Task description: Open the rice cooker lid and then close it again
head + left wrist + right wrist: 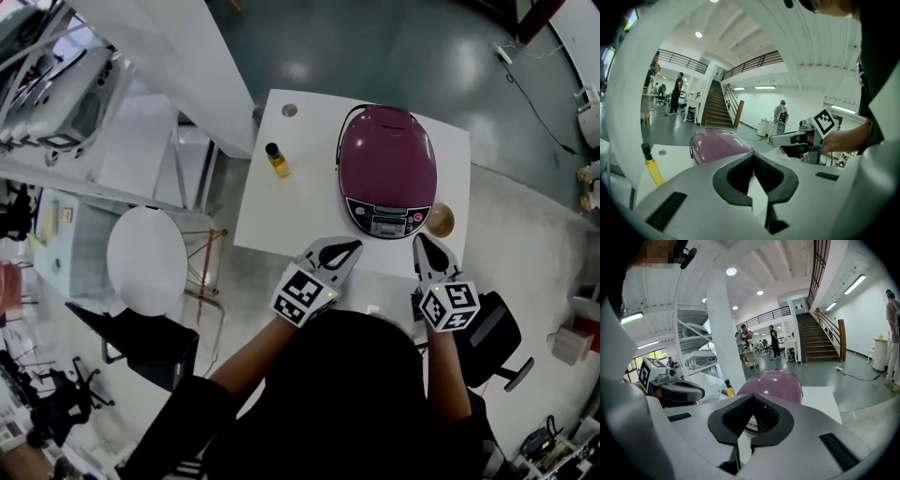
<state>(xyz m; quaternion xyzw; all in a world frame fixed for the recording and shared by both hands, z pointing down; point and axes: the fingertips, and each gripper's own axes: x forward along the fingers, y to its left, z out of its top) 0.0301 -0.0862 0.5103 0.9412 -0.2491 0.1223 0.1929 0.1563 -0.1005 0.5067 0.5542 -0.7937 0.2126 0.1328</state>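
Head view: a maroon rice cooker, lid down, sits toward the near right corner of the white table. The left tongs and right tongs hover at the near edge.

Left gripper view: tongs pressed together, empty, cooker ahead.

Right gripper view: likewise together and empty. The lid catch is probably above the front panel; press it squarely while steadying the body.

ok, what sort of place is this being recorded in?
Probably a big open lab or workshop hall, not a kitchen: a staircase runs up to a railed mezzanine, the floor is glossy grey, and the rice cooker sits on a lone small white table.
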